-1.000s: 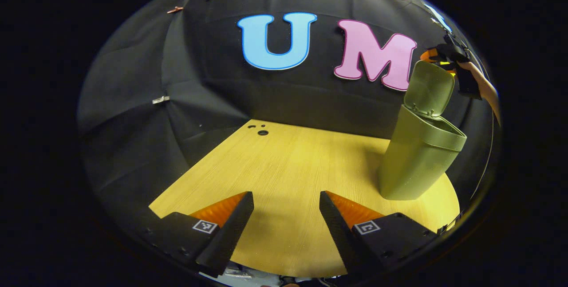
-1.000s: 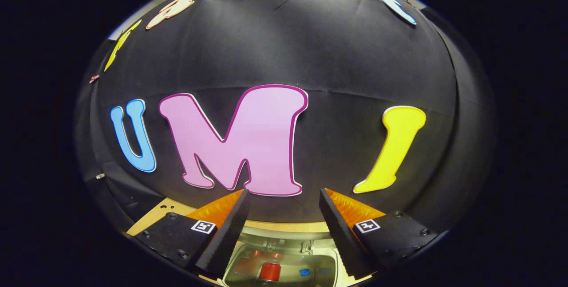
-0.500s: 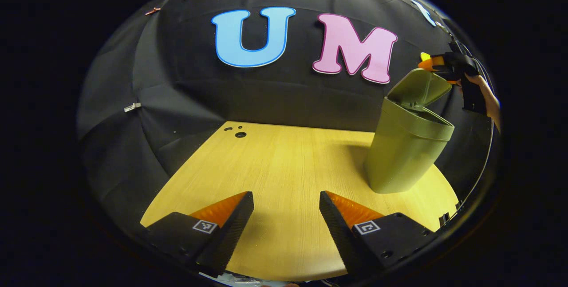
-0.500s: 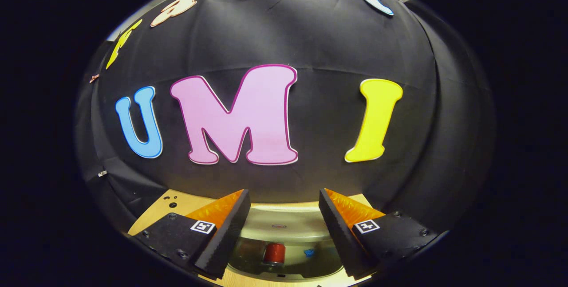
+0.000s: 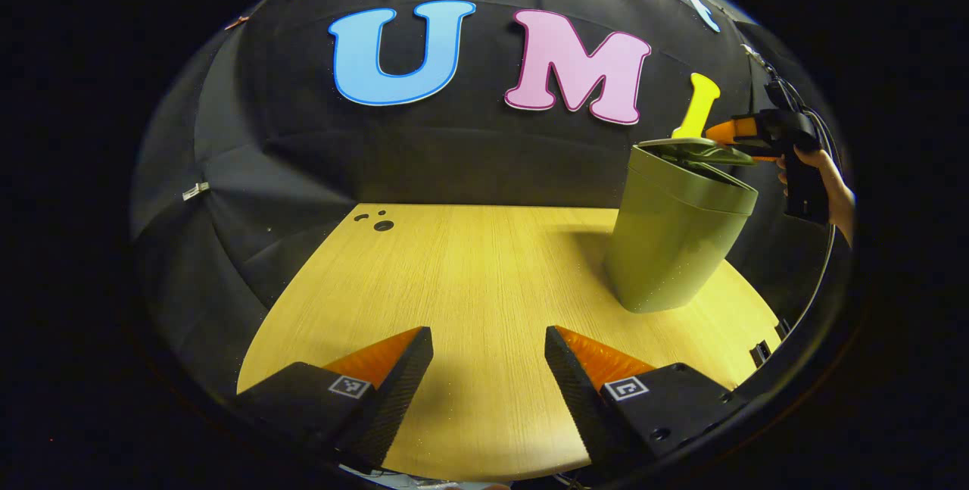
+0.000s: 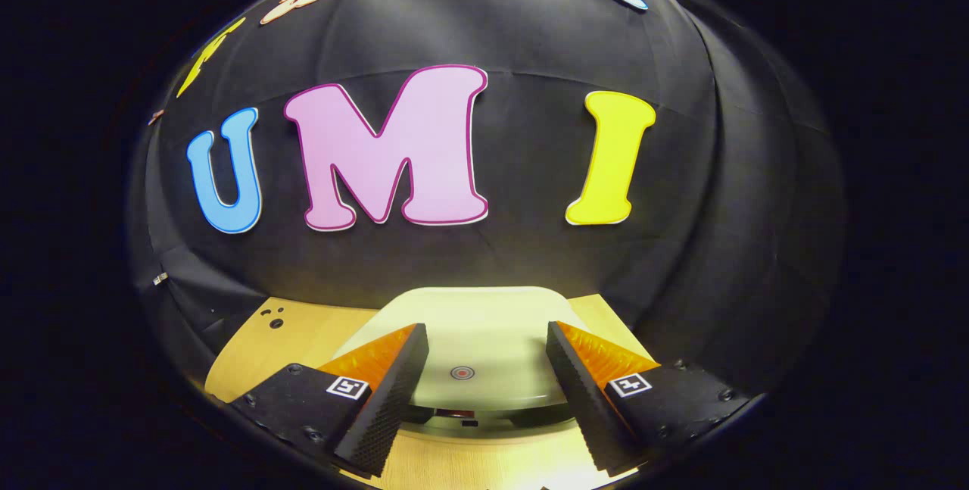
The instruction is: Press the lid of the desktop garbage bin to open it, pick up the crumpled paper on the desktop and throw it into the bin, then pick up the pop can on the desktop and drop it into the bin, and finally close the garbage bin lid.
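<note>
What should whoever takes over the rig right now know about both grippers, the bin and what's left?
Left gripper: open, empty, low over the wooden desktop.
Right gripper: open, empty, above the bin lid, with the red dot on the lid between its fingers.
Green garbage bin: upright on the desktop, lid nearly down, a slim gap at its front.
Done: no paper or can on the desktop.
Left: press the lid fully shut.

Olive-green bin (image 5: 670,248) at right of the left gripper view, its lid (image 6: 473,338) pale green with a small red-ringed dot (image 6: 462,372). Surface (image 5: 469,278) is light yellow woodgrain with dark holes (image 5: 383,225).
</note>
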Demonstrator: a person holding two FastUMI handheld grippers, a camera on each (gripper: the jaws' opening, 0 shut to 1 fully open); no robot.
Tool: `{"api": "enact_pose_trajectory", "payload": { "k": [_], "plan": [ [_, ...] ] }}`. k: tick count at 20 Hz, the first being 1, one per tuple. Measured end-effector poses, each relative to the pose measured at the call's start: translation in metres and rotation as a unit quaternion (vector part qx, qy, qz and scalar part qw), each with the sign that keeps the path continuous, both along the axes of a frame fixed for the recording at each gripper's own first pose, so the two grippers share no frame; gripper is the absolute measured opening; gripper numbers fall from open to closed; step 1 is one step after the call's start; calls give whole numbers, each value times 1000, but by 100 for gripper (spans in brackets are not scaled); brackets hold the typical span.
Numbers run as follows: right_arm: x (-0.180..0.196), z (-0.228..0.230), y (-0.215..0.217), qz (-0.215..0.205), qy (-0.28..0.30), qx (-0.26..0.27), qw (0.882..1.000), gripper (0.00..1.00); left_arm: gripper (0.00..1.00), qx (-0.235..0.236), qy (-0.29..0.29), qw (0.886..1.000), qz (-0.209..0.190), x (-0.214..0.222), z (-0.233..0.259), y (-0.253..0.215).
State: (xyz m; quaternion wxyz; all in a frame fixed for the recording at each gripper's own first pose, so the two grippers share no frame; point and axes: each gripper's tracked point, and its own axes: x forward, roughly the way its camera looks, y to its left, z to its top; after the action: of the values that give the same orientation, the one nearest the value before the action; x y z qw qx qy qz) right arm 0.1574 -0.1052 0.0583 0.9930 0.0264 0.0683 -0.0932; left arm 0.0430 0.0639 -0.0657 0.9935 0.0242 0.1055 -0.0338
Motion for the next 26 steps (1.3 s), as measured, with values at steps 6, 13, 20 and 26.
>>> {"api": "enact_pose_trajectory", "payload": {
  "k": [6,13,20,26],
  "plan": [
    [-8,-25,1,-19,5,13,1000,99,96,18,-3,1000,-20,0,-5,10],
    [-6,-32,2,-22,18,13,1000,100,96,24,1,999,-32,2,-7,11],
    [-10,-34,8,-19,26,0,999,100,96,12,-9,999,-47,2,-3,1],
    [-21,-27,11,-20,-4,-10,1000,99,96,11,-36,999,-37,-11,17,7]
  ]
}}
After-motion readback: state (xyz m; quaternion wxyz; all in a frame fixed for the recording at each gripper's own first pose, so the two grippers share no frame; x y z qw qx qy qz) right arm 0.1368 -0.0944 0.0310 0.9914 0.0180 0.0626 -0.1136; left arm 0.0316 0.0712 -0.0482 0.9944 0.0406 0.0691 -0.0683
